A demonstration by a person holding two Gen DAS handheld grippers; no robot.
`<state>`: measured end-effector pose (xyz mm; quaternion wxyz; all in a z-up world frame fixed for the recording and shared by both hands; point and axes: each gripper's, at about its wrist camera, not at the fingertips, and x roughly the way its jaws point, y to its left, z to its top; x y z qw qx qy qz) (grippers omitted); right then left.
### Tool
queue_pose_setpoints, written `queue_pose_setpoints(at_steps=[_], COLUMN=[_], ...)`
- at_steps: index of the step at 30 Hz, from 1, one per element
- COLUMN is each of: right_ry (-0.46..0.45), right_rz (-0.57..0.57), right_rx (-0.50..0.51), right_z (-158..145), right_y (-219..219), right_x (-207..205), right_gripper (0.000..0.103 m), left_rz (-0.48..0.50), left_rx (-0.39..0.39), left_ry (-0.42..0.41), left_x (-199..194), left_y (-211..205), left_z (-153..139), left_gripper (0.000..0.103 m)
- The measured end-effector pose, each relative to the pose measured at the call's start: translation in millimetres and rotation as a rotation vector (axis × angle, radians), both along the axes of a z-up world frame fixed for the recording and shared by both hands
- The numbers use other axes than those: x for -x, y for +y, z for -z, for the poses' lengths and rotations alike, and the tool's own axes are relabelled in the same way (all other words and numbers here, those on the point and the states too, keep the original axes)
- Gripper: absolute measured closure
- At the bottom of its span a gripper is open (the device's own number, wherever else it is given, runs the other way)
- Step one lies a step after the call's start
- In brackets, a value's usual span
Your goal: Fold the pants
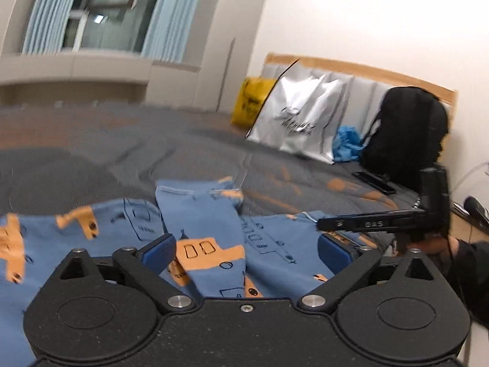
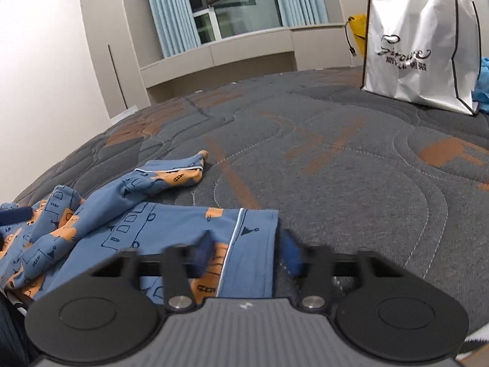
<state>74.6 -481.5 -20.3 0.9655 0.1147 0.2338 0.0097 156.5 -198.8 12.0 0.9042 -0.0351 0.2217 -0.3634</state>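
Observation:
Blue pants (image 1: 201,229) with orange and dark vehicle prints lie rumpled on the grey quilted bed (image 1: 183,153). One leg is folded over the middle. My left gripper (image 1: 246,249) hovers open and wide over that folded leg, its blue pads apart from the cloth. In the right wrist view the pants (image 2: 171,223) stretch leftward, with a white-piped hem (image 2: 253,229) lying flat. My right gripper (image 2: 247,255) straddles this hem with its pads partly closed. The cloth between them is not pinched. A hand holds the right gripper (image 1: 324,224) at the pants' right edge.
A white shopping bag (image 2: 418,46), a yellow bag (image 1: 250,104), a black backpack (image 1: 406,131) and a blue bundle (image 1: 348,143) stand against the headboard (image 1: 366,70). A flat black object (image 1: 373,180) lies on the bed beside the backpack. Bare quilt (image 2: 336,153) spreads beyond the pants.

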Motion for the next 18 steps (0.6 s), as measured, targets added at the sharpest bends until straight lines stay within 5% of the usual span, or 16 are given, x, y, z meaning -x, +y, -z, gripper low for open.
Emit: queue_pose_setpoints(at_steps=[2,6,11,14,17,18], right_ry=[-0.016,-0.078,-0.088,-0.031,-0.004,-0.012], right_rz=[-0.018,-0.025,-0.026,-0.034,-0.037,-0.035], right_rx=[0.007,0.197,0.302,0.277,0.270,0.256], right_z=[-3.6,-25.3,-35.0,-20.9,-8.3,-12.6], right_y=[-0.9,11.8,16.9,11.1,8.0,6.1], right_x=[1.3,3.4,-3.1,-12.9,-14.6,-13.7], right_gripper=[0.094,0.094,0.094,0.091,0.067,0.049], left_rz=[-0.012,-0.031,-0.047,-0.043,-0.026,-0.027], left_rx=[0.020,0.013,0.015,0.004,-0.003,0.002], left_ry=[0.016,-0.002,0.016,0.045,0.092,0.107], left_x=[-3.8,-3.4,-0.2,-1.1,-5.7,-7.4], left_y=[-4.4,-7.6,8.7,12.5,13.0,13.6], left_z=[2.2,1.7,1.2,3.8,6.3,8.0], left_gripper=[0.006,0.005,0.005,0.005,0.006,0.006])
